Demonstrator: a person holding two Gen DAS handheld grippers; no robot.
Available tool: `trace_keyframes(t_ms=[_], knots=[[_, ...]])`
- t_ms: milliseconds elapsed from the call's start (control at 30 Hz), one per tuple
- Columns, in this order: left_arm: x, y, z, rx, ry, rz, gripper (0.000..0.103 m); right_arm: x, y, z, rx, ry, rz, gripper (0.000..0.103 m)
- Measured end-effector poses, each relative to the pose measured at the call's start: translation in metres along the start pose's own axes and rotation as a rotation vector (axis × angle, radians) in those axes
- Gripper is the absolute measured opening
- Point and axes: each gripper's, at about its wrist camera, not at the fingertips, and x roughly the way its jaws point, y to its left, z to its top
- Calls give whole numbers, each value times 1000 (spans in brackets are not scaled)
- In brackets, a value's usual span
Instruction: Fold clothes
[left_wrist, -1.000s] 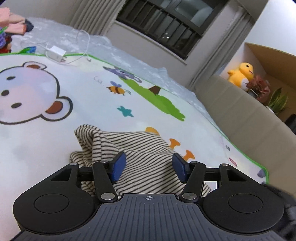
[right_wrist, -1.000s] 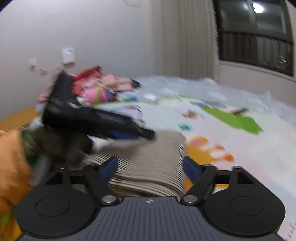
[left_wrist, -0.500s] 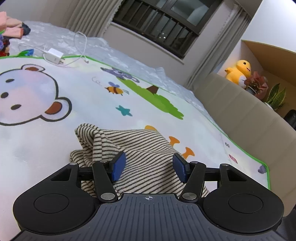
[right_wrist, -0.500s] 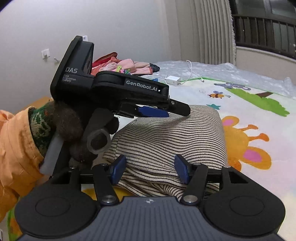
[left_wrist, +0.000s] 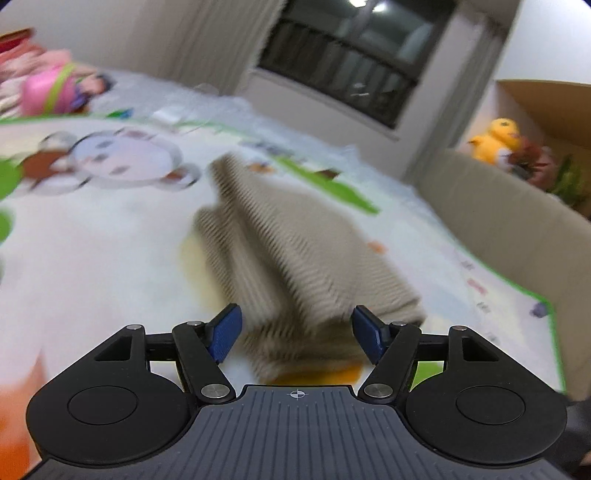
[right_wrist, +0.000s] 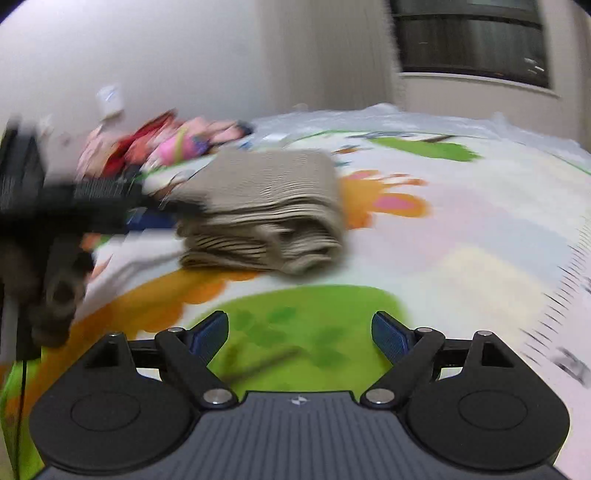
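Note:
A folded beige garment with thin dark stripes (left_wrist: 295, 254) lies on the cartoon play mat (left_wrist: 92, 258). Both views are motion-blurred. My left gripper (left_wrist: 295, 334) is open and empty, its blue pads on either side of the garment's near end, not touching it. In the right wrist view the garment (right_wrist: 266, 206) sits in the middle distance, with the left gripper (right_wrist: 155, 214) at its left edge. My right gripper (right_wrist: 299, 332) is open and empty, over a green patch of the mat, well short of the garment.
A pile of pink and red clothes (right_wrist: 166, 147) lies at the far left of the mat near the wall. A beige sofa edge (left_wrist: 498, 206) with a yellow plush duck (left_wrist: 495, 140) stands to the right. A window (left_wrist: 347, 70) is behind.
Both grippers have pulled back from the striped garment. The right gripper has withdrawn furthest, and its jaws have opened wider. The garment stays folded on the mat.

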Motion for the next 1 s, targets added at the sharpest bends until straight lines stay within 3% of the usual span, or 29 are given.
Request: trace_keyframes(t_ms=[67, 133, 200, 300, 400, 533, 733, 1000], knots=[[-8, -2, -15, -56, 7, 18, 71, -13, -14, -7, 31, -11, -35, 103], [-18, -16, -32, -72, -15, 45, 79, -25, -29, -14, 61, -23, -70, 103], [-28, -34, -50, -70, -51, 81, 97, -38, -43, -21, 92, -34, -105, 103], [-37, -66, -71, -22, -85, 159, 102, -34, -63, -27, 115, -5, -134, 103], [-37, -87, -90, 15, -85, 232, 103, -29, -80, -32, 184, 38, -101, 103], [-37, -98, -102, 51, -103, 304, 103, -24, -73, -37, 144, 63, -120, 103], [-29, -99, -102, 72, -77, 348, 103, -30, -54, -43, 35, 75, -197, 103], [-27, -101, -106, 91, -80, 361, 103, -36, -58, -44, 42, 56, -198, 103]])
